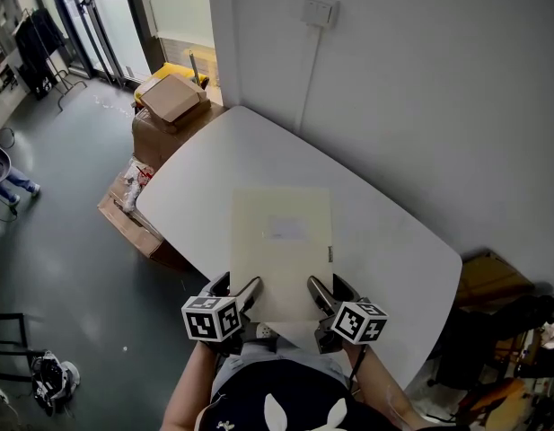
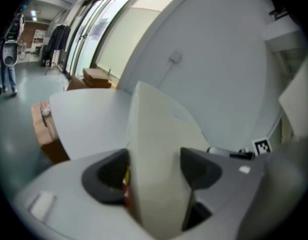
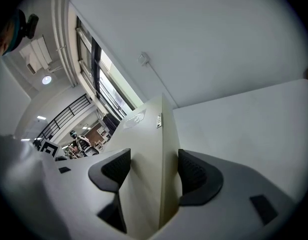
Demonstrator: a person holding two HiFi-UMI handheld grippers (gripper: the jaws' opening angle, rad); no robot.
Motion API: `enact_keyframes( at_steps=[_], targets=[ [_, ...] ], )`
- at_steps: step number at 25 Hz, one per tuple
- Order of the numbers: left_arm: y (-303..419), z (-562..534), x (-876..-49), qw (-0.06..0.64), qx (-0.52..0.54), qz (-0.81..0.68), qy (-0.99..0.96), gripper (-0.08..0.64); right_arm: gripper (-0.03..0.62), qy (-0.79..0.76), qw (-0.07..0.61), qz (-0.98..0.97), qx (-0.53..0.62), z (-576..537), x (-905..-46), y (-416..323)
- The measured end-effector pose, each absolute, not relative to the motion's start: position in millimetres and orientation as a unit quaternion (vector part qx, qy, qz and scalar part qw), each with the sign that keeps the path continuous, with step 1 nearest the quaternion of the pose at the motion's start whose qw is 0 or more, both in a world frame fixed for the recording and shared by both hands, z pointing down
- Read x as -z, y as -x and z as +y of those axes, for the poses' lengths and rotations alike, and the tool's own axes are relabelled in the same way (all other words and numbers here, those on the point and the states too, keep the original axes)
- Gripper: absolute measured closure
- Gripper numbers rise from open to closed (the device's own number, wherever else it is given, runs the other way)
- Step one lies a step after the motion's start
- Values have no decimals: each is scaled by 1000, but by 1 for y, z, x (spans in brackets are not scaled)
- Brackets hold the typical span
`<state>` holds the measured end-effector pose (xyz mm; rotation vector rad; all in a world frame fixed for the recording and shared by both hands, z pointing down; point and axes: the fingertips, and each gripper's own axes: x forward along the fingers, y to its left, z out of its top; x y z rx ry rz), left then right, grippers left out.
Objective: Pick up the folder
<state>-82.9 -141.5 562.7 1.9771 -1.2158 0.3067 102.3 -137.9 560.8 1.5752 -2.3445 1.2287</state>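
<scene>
A cream folder (image 1: pixel 281 241) with a pale label lies over the middle of the white table (image 1: pixel 214 164), its near edge reaching past the table's front rim. My left gripper (image 1: pixel 238 291) is shut on its near left corner and my right gripper (image 1: pixel 330 291) on its near right corner. In the left gripper view the folder (image 2: pixel 154 144) fills the gap between the dark pads of the left gripper (image 2: pixel 151 171). The right gripper view shows the same folder (image 3: pixel 146 144) edge-on inside the right gripper (image 3: pixel 154 173). I cannot tell whether its far end touches the table.
Cardboard boxes (image 1: pixel 169 104) stand on the floor past the table's far left corner, with a flat carton (image 1: pixel 124 209) beside the left edge. A white wall with a socket (image 1: pixel 319 10) runs along the right. Brown furniture (image 1: pixel 496 281) sits at the right. A person (image 1: pixel 7 182) stands far left.
</scene>
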Motion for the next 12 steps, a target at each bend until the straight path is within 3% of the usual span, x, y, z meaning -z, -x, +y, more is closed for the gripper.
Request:
enact_keyframes(
  at_steps=[12],
  targets=[
    [96, -145, -520, 342, -96, -494, -793, 238, 291, -507, 14, -784, -357, -142, -520, -90]
  ],
)
